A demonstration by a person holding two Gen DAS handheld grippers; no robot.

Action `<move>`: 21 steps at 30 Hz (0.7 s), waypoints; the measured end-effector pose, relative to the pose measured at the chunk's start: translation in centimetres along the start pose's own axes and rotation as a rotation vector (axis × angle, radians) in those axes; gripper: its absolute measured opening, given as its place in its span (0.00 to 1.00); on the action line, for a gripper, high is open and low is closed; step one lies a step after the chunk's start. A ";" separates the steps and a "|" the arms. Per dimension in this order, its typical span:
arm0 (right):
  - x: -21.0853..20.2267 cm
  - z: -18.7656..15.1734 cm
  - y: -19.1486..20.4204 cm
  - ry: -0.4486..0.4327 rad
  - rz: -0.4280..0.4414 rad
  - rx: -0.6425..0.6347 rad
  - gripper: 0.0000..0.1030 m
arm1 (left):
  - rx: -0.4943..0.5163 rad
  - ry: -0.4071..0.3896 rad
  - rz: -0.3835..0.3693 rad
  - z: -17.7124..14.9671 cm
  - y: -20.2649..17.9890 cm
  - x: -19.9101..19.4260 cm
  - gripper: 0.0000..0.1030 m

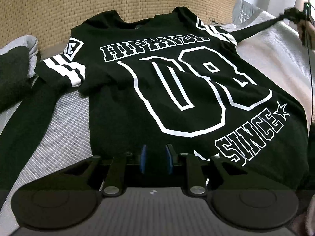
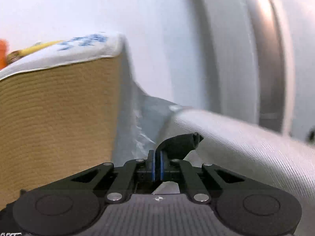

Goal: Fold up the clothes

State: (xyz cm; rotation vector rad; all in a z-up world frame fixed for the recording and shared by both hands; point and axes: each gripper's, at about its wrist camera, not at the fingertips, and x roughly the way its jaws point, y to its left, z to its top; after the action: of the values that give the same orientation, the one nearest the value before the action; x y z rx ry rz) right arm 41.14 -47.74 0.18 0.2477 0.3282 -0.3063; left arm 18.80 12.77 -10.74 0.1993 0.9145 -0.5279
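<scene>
A black long-sleeved shirt (image 1: pixel 177 90) with white "08" and "SINCE" print lies face up on a pale textured surface (image 1: pixel 67 125). My left gripper (image 1: pixel 156 156) hovers at its hem, blue pads a narrow gap apart, with no fabric bunched between them. The shirt's left sleeve (image 1: pixel 29 122) runs down toward the lower left. Its right sleeve (image 1: pixel 256 28) is stretched taut to the upper right, where my right gripper (image 1: pixel 293 12) holds its end. In the right wrist view that gripper (image 2: pixel 157 154) is shut on the black cuff (image 2: pixel 181 142), lifted off the surface.
A tan woven backrest (image 1: pixel 59 9) rises behind the shirt and shows as a block with a white top (image 2: pixel 59 108). A grey and dark clothing pile (image 1: pixel 17 63) lies at the left, and a grey garment (image 1: pixel 244 11) at the back right. A hand (image 1: pixel 307 31) holds the right gripper.
</scene>
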 end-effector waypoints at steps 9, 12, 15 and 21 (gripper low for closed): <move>-4.8 -1.1 17.6 -0.075 0.449 -0.339 0.05 | -0.021 0.003 0.004 0.3 -0.2 0.3 0.25; -10.6 -4.5 25.2 -0.109 0.705 -0.506 0.05 | -0.033 0.007 0.010 0.3 -0.2 0.5 0.25; -17.2 -9.9 29.8 -0.099 0.928 -0.635 0.05 | -0.096 0.007 0.043 0.2 0.7 0.4 0.25; -23.7 -23.0 30.1 0.125 1.142 -0.834 0.05 | -0.357 -0.001 0.110 -0.5 4.9 -0.5 0.25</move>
State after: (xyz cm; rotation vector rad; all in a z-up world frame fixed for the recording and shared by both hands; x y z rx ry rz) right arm 23.41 -7.29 -6.97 -0.3872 0.3633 0.9717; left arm 20.66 17.33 -10.91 -0.0742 0.9753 -0.2561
